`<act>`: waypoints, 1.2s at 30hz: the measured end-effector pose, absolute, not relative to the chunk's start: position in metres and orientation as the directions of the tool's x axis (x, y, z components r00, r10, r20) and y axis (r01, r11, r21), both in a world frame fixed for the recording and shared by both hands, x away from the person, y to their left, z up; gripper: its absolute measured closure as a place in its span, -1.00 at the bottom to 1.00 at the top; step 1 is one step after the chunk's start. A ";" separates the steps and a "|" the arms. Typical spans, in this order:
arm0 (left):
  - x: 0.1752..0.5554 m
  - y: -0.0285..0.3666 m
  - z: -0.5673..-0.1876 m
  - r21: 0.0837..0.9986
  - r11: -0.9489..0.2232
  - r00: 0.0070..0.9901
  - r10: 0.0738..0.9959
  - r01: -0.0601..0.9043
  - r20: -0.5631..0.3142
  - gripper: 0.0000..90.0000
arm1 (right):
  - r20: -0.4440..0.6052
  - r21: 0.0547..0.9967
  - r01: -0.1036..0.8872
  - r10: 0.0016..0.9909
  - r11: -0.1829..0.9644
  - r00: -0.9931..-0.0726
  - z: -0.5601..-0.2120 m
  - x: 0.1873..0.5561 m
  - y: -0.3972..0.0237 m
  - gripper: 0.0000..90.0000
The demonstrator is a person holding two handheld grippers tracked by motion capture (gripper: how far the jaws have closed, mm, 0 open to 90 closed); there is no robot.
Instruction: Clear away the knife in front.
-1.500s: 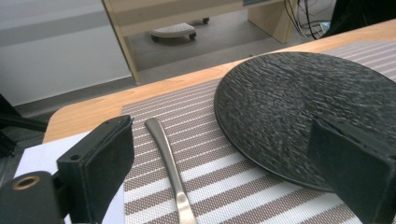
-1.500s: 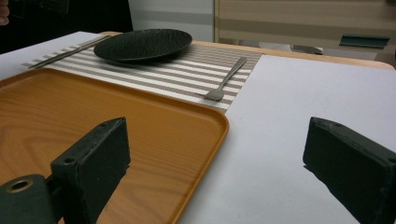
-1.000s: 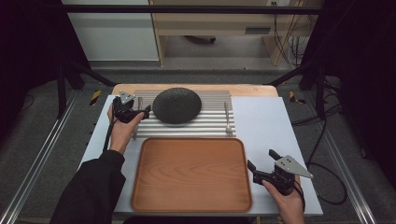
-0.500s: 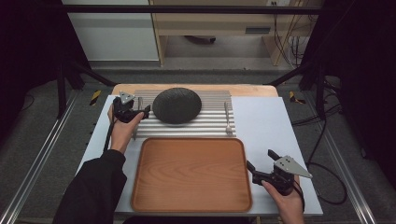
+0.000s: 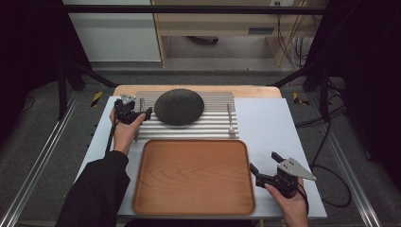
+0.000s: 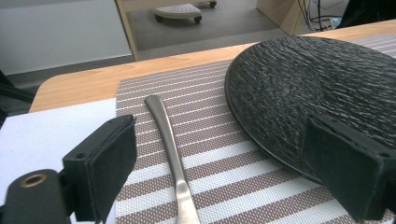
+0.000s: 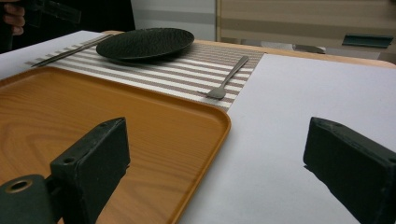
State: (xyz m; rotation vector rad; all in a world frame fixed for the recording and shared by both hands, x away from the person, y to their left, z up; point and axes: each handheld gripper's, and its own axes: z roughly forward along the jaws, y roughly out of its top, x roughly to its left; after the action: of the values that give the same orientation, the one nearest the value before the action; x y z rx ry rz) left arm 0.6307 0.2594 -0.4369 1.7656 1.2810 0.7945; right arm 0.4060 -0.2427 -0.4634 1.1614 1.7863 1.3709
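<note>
The round black textured plate [image 5: 179, 107] is seen at the far middle of the striped placemat [image 5: 213, 128]; the slim steel utensil handle [image 6: 169, 140], near-to-far along its left, is straddled by the wide-open left gripper [image 5: 140, 114].

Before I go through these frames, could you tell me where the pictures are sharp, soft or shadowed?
High view: even light on the table, black surroundings at both sides. Left gripper view: the plate texture is crisp, the near pads softer. Right gripper view: the tray is sharp, the shelving behind is blurred, and a soft shadow lies beside the right-hand pad.
</note>
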 end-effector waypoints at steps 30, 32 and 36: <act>0.636 0.260 -0.451 0.811 -0.218 0.282 0.957 0.543 0.069 -0.75 | 0.049 0.956 0.279 0.895 0.086 -0.444 -0.464 0.406 -0.244 -0.85; 0.637 0.260 -0.452 0.808 -0.214 0.281 0.958 0.549 0.062 -0.76 | 0.051 0.956 0.280 0.895 0.085 -0.444 -0.464 0.406 -0.244 -0.85; 0.637 0.261 -0.453 0.800 -0.205 0.284 0.958 0.563 0.046 -0.77 | 0.050 0.956 0.279 0.894 0.085 -0.446 -0.464 0.406 -0.244 -0.85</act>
State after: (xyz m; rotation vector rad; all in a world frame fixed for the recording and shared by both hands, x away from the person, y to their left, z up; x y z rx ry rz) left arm 0.6372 0.2614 -0.4530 1.8737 1.3662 0.7378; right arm 0.4060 -0.2438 -0.4640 1.1564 1.7927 1.3768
